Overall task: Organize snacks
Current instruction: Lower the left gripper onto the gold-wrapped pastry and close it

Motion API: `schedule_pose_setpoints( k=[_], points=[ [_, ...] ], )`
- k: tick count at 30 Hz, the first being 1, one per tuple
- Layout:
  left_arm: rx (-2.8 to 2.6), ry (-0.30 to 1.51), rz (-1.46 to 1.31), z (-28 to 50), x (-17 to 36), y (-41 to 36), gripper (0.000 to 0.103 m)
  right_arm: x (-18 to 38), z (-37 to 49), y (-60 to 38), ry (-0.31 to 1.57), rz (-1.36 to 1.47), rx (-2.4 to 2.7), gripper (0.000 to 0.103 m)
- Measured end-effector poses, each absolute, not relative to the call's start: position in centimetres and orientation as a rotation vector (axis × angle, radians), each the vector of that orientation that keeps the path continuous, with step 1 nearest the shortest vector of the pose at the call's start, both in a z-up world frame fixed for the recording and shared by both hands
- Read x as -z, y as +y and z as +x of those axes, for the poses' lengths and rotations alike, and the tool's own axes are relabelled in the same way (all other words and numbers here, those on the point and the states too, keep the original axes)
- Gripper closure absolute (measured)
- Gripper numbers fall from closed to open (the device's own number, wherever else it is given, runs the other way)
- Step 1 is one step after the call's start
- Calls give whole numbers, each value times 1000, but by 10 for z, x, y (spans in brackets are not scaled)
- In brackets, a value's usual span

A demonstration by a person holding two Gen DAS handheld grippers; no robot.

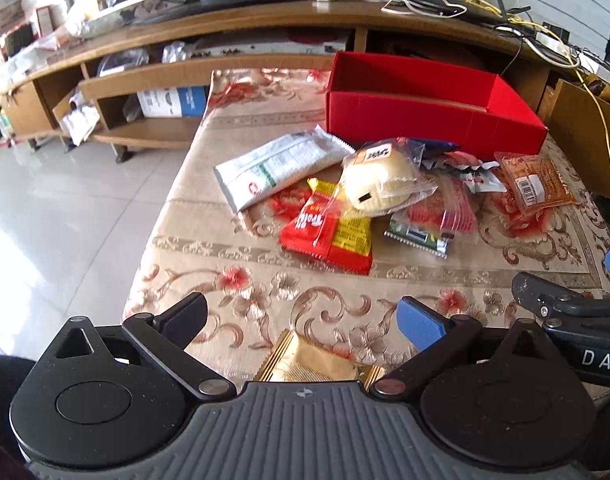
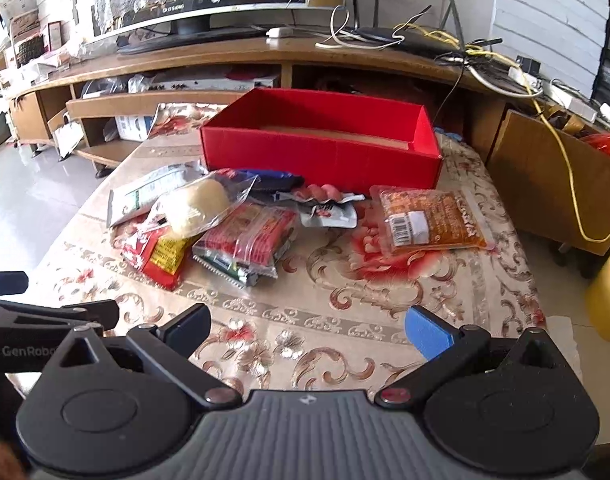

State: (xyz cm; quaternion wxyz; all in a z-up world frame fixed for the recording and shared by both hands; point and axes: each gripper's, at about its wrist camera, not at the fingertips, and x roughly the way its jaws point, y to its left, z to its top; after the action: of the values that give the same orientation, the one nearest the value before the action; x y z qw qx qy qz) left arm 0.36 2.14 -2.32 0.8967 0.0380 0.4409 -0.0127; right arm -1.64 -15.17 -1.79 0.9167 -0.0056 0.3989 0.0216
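An open red box [image 1: 433, 118] [image 2: 321, 152] stands at the far side of the floral-clothed table [image 1: 241, 280]; nothing shows inside it. In front of it lie several snack packs: a white pack [image 1: 281, 166], a bagged bun [image 1: 379, 178] [image 2: 195, 204], a red-yellow pack [image 1: 329, 232] [image 2: 157, 254], a clear pack of red snacks [image 2: 247, 236], an orange pack [image 1: 539, 184] [image 2: 429, 220]. My left gripper [image 1: 305, 320] is open above a gold wrapper [image 1: 305, 360] at the near edge. My right gripper [image 2: 309, 328] is open and empty, short of the packs.
A wooden TV stand [image 1: 209, 28] with a monitor, cables and a router runs behind the table. Tiled floor [image 1: 65, 200] lies to the left. A cardboard box [image 2: 545, 184] and a yellow container [image 2: 609, 300] stand to the right.
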Motion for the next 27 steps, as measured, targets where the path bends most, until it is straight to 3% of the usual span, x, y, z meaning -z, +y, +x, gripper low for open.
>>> schedule_pose_setpoints(
  k=[13, 18, 27],
  points=[
    [-15, 1027, 26, -2, 40, 33, 2, 21, -13, -145, 860, -33, -121, 2],
    [-13, 1090, -34, -1, 47, 34, 8, 17, -12, -153, 856, 0, -129, 2],
    [7, 1183, -104, 11, 64, 29, 10, 10, -13, -163, 839, 57, -156, 2]
  ],
)
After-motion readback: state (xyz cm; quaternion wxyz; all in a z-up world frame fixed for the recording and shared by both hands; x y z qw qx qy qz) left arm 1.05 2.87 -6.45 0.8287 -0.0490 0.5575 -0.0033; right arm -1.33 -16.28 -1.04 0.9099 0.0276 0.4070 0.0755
